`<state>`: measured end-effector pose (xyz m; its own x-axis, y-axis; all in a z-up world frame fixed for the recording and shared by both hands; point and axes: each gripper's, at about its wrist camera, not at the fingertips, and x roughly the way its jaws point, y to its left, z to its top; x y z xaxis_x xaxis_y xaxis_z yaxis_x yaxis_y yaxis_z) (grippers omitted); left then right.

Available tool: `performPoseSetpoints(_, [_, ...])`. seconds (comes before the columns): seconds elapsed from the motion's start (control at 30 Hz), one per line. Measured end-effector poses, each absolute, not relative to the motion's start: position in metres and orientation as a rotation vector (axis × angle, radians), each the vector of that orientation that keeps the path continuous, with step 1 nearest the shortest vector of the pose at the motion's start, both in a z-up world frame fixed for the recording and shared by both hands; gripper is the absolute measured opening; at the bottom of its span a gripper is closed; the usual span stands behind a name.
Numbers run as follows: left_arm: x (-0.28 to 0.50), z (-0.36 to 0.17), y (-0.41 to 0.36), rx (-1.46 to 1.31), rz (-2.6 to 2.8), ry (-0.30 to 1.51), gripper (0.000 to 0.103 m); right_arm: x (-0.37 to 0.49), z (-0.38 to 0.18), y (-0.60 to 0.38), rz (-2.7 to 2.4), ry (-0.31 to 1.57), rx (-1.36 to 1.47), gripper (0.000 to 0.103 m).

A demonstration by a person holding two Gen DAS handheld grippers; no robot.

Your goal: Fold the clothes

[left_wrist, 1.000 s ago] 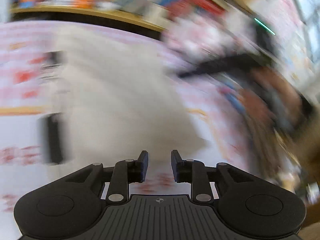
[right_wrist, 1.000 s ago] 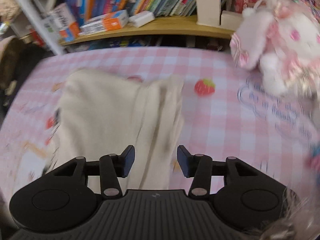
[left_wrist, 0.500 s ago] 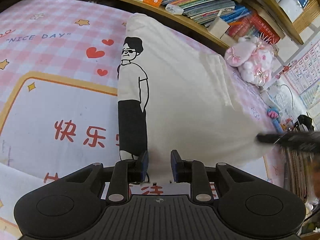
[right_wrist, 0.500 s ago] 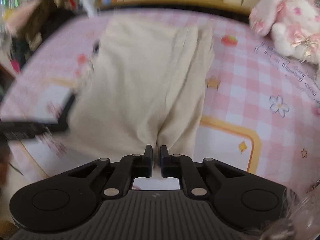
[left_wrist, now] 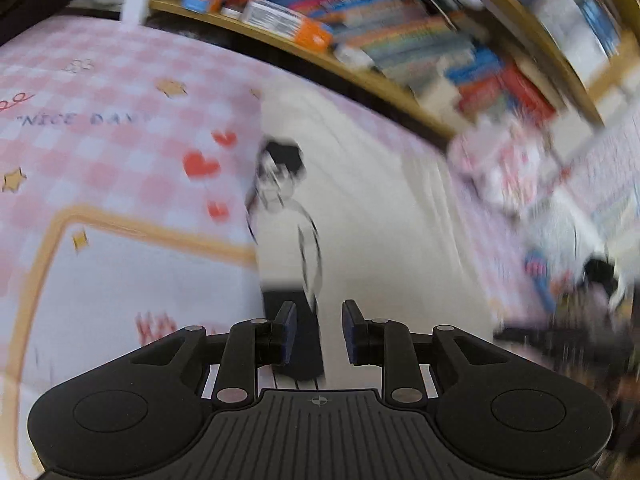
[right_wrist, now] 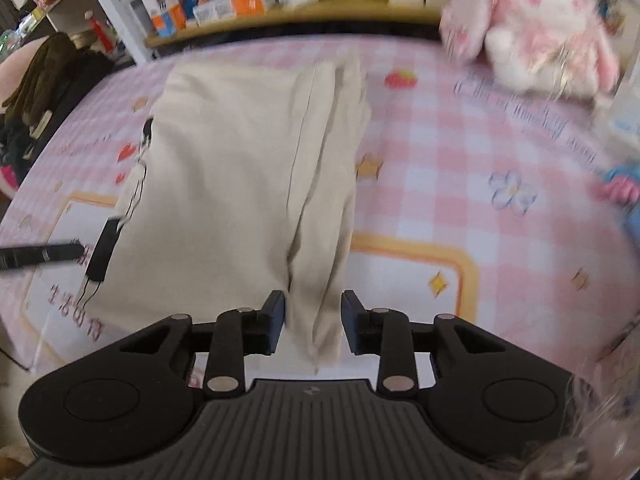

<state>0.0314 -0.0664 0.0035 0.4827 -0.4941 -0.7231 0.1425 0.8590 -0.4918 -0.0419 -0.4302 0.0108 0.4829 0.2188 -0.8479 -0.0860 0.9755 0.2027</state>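
Now both tools have let go: the right gripper, clamped on the hem half a second ago, has jaws apart, as does the left gripper; the cream shirt lies folded lengthwise on the pink checked table

Left wrist view is motion-smeared, esp. the right half: the plush toy is only a pink-white smudge, book spines on the shelf can't be read, and the dark shape at far right can't be identified. The cartoon print on the cream shirt is fuzzy, its lower end hidden behind the left gripper. Red characters on the pink checked cover unreadable.

Right wrist view: shirt's near corner runs under the right gripper; plush blurred, blue-pink object cut by the edge. A black bar enters from left, rest out of frame.
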Motion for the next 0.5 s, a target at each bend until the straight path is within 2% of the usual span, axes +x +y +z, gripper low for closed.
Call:
performPoseSetpoints(0.07, [0.057,0.004,-0.064,-0.407,-0.396,0.979,0.037,-0.039,0.007,-0.427,0.177,1.056,0.144,0.030])
performPoseSetpoints(0.2, [0.113,-0.001,-0.058,-0.450,-0.398,0.974,0.039,-0.036,-0.006,-0.425,0.122,1.095,0.156,0.029])
performPoseSetpoints(0.27, [0.139,-0.006,-0.056,-0.469,-0.398,0.985,0.049,-0.036,-0.008,-0.424,0.097,1.101,0.165,0.029])
performPoseSetpoints(0.37, [0.174,-0.018,-0.053,-0.482,-0.391,1.008,0.059,-0.036,-0.010,-0.424,0.059,1.110,0.189,0.030])
performPoseSetpoints(0.5, [0.211,-0.037,-0.046,-0.510,-0.383,1.027,0.061,-0.039,-0.010,-0.421,0.019,1.105,0.189,0.036])
